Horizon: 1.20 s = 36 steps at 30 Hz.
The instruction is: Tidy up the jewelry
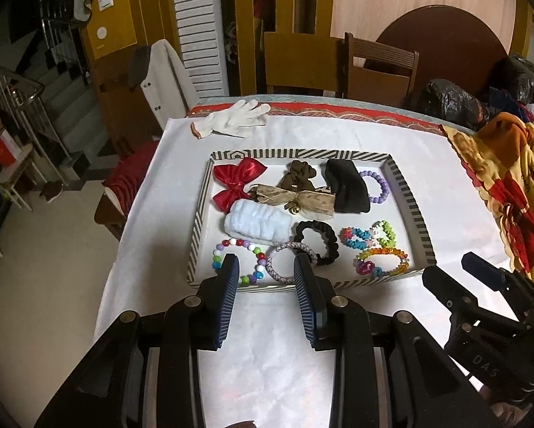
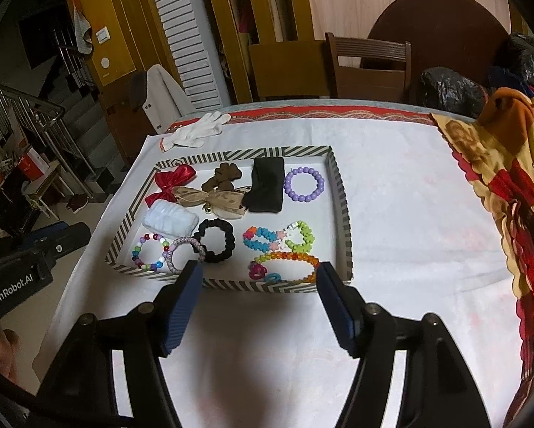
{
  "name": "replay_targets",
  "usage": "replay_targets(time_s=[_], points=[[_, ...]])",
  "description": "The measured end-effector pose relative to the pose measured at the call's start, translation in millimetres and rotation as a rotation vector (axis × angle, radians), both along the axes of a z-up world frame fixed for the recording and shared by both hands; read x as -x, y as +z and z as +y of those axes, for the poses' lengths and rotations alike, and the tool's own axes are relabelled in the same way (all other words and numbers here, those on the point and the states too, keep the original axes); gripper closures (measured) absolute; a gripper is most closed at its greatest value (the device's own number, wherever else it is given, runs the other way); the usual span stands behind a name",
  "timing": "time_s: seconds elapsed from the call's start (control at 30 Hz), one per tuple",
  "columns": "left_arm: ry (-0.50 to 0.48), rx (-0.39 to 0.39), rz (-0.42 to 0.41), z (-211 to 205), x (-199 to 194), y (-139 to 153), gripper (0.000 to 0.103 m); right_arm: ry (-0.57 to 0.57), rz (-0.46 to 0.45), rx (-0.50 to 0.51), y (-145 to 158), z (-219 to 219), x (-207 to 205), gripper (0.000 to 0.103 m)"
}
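At the centre of the frame, the striped tray (image 2: pixel 342 192) holds beaded bracelets (image 2: pixel 304 184), scrunchies (image 2: pixel 216 240), a red bow (image 2: pixel 170 183) and a black headband (image 2: pixel 265 185). Both the left gripper (image 1: pixel 267 267) and right gripper (image 2: pixel 258 276) hover at its near edge, jaws apart and empty, the right wider.

The left gripper's fingers (image 1: pixel 231 274) cover part of the multicolour bead bracelet (image 1: pixel 227 244) and the pinkish braided ring (image 1: pixel 285 249), so you can't see either loop whole. In the right wrist view the near tray wall (image 2: pixel 231 283) hides the bottom of the orange bracelet (image 2: pixel 292 257). The leopard hair piece (image 1: pixel 325 189) is mostly buried under the black headband (image 1: pixel 349 189). The patterned blanket (image 2: pixel 509 192) runs off the right edge.
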<state>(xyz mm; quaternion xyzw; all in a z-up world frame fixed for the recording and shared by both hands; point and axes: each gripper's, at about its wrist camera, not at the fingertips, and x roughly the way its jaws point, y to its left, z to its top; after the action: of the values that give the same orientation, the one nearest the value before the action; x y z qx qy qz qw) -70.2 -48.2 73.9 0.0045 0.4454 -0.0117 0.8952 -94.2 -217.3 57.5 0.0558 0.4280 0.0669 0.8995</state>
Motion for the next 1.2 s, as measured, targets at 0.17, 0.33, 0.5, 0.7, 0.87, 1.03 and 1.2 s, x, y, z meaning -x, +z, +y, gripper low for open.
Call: replay_targets(time_s=[0.17,0.33,0.5,0.7,0.87,1.03,1.2], points=[[0.004,0.001,0.005,1.0,-1.8,-2.7,0.075,0.003,0.003,0.006,-0.3,0.8,-1.1,0.034],[0.006,0.013,0.017,2.1,-3.9,-6.5,0.075,0.006,0.022,0.001,-4.7,-0.7,-4.4,0.034],[0.002,-0.012,0.036,-2.4,-5.9,-11.9,0.075,0.017,0.034,0.003,-7.1,0.4,-7.1,0.034],[0.002,-0.019,0.049,-5.6,-7.7,-16.1,0.075,0.026,0.04,0.002,-9.2,0.9,-9.4,0.034],[-0.002,-0.015,0.052,-6.7,-9.0,-16.9,0.075,0.036,0.049,0.008,-10.8,-0.5,-11.4,0.034],[-0.016,-0.019,0.05,-11.6,-10.9,-17.0,0.075,0.038,0.051,0.006,-11.7,-1.5,-13.6,0.034],[-0.016,-0.016,0.05,-12.3,-12.5,-17.7,0.075,0.044,0.057,-0.001,-15.4,-1.4,-16.3,0.034]])
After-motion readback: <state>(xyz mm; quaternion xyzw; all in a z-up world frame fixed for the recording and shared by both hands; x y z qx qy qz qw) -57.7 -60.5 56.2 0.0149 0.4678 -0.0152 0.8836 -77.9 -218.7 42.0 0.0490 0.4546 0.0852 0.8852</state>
